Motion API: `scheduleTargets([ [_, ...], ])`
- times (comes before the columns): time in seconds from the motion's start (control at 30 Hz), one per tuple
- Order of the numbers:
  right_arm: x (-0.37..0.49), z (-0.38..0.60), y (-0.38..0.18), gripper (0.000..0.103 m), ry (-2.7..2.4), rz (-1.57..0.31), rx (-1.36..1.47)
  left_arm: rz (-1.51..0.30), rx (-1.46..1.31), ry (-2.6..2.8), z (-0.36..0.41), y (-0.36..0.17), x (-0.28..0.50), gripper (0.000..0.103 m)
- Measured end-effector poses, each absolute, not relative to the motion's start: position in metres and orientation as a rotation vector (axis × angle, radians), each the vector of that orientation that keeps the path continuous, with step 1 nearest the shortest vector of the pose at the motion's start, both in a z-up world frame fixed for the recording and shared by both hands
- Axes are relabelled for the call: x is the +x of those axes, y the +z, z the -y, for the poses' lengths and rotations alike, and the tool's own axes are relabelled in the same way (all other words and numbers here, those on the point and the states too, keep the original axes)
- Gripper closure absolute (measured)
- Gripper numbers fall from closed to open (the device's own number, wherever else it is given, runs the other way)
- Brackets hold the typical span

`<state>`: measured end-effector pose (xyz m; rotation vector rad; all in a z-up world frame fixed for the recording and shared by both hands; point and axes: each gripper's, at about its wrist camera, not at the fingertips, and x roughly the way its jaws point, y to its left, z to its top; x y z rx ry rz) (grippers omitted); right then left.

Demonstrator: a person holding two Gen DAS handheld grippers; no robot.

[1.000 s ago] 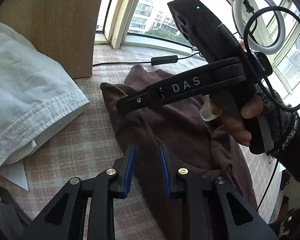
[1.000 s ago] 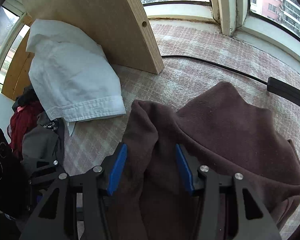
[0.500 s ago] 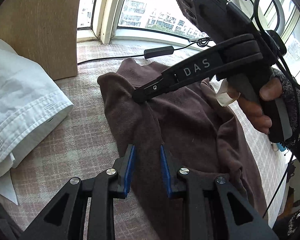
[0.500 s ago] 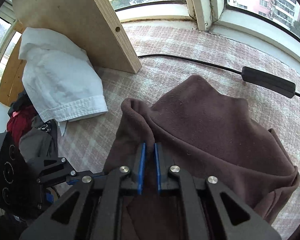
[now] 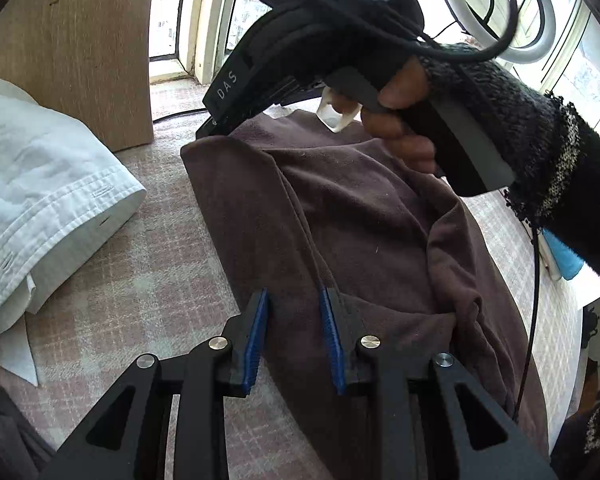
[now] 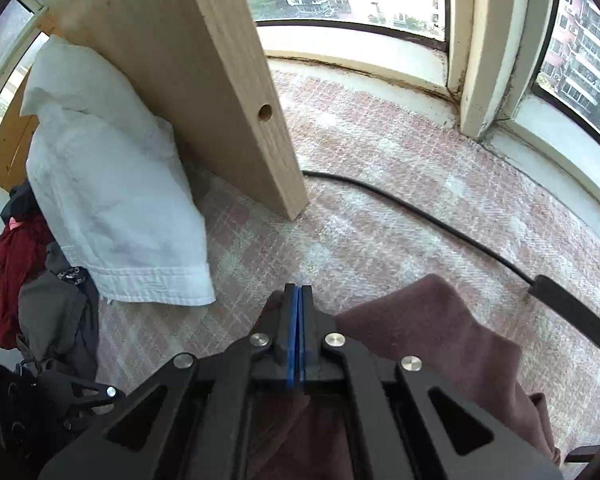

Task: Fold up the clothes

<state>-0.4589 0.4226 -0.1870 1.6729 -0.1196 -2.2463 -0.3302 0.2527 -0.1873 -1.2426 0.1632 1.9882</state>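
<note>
Brown garment [image 5: 360, 216] rumpled and creased on the plaid cloth [image 5: 152, 264], far corner pinched tight in right gripper [image 6: 299, 320], left gripper [image 5: 294, 320] parted over its fold.

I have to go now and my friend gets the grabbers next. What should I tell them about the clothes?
Right gripper: shut on the far corner of the brown garment.
Left gripper: partly open, its blue pads on either side of a fold at the garment's near edge; whether they pinch it cannot be told.
Things: the brown garment lies rumpled on the checked cloth. The white shirt, already folded, leans on the wooden board. A pile of dark and red clothes waits beyond it.
Done: the white shirt.
Left: fold the brown garment, probably then the pile.
</note>
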Motion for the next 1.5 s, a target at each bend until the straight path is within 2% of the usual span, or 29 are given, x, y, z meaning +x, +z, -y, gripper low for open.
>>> scheduleTargets([
  [0.07,-0.458,-0.428,-0.181,0.103,-2.306,0.100,1.685,-0.083,-1.264,1.969,-0.239,-0.176,-0.326,0.078],
  [0.17,-0.423,-0.462,-0.129,0.098,-2.296,0.377,1.519,0.054,-1.227,1.988,-0.206,-0.143,-0.308,0.078],
  [0.23,-0.387,-0.488,-0.089,0.088,-2.303,0.508,1.414,0.126,-1.196,2.009,-0.184,-0.120,-0.292,0.078],
  [0.3,-0.344,-0.512,-0.048,0.070,-2.323,0.611,1.315,0.121,-1.173,2.040,-0.171,-0.102,-0.264,0.078],
  [0.33,-0.321,-0.523,-0.030,0.068,-2.342,0.646,1.272,0.119,-1.164,2.053,-0.168,-0.094,-0.250,0.078],
  [0.53,-0.157,-0.567,0.028,0.067,-2.549,0.673,1.145,0.103,-1.193,2.102,-0.132,-0.066,-0.181,0.078],
  [0.7,-0.054,-0.560,-0.013,0.067,-2.604,0.698,1.284,0.056,-1.243,2.082,-0.117,-0.063,-0.119,0.078],
  [0.87,0.038,-0.519,-0.090,0.067,-2.555,0.817,1.513,0.043,-1.385,1.914,-0.115,-0.102,-0.075,0.078],
  [1.07,0.115,-0.459,-0.170,0.067,-2.500,0.945,1.738,-0.032,-1.559,1.695,-0.124,-0.172,-0.023,0.078],
  [1.2,0.133,-0.431,-0.188,0.067,-2.499,0.945,1.784,-0.098,-1.567,1.650,-0.128,-0.187,-0.002,0.078],
  [1.3,0.138,-0.417,-0.189,0.067,-2.508,0.902,1.793,-0.080,-1.566,1.629,-0.132,-0.186,0.005,0.078],
  [1.37,0.140,-0.411,-0.190,0.067,-2.502,0.914,1.782,-0.105,-1.550,1.630,-0.138,-0.184,0.011,0.071],
  [1.5,0.137,-0.401,-0.195,0.061,-2.494,0.854,1.825,-0.148,-1.534,1.652,-0.147,-0.184,0.020,0.070],
])
